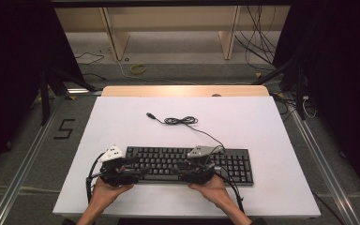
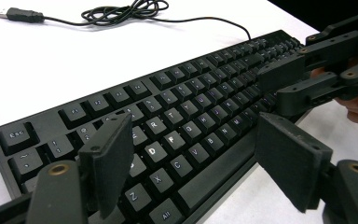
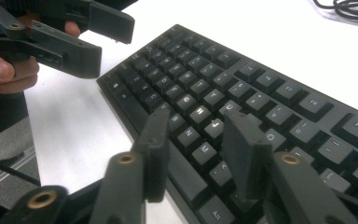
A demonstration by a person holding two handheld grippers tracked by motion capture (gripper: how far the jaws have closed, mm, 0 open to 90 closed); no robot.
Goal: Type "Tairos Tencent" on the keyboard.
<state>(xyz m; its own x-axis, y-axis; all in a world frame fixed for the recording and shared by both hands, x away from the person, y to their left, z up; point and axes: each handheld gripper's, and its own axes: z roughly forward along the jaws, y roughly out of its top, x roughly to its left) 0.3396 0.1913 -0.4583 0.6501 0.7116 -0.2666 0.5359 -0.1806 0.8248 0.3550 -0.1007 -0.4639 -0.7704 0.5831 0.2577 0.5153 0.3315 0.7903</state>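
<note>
A black keyboard point(image 1: 187, 164) lies on the white table point(image 1: 122, 117) near the front edge, and its coiled USB cable point(image 1: 180, 121) trails away behind it. My left gripper point(image 1: 139, 170) hovers over the keyboard's left part, jaws wide open above the letter keys point(image 2: 193, 140) with nothing between them. My right gripper point(image 1: 180, 171) faces it from the middle of the keyboard. Its jaws stand partly apart over the keys point(image 3: 196, 126) and touch nothing. The keyboard point(image 2: 186, 112) and the right gripper point(image 2: 284, 86) show in the left gripper view; the left gripper point(image 3: 93, 42) shows in the right gripper view.
The cable's plug point(image 1: 150, 115) lies loose on the table behind the keyboard. A wooden strip point(image 1: 183, 90) borders the table's far edge, with shelving legs and floor cables beyond. Metal rails run along both sides of the table.
</note>
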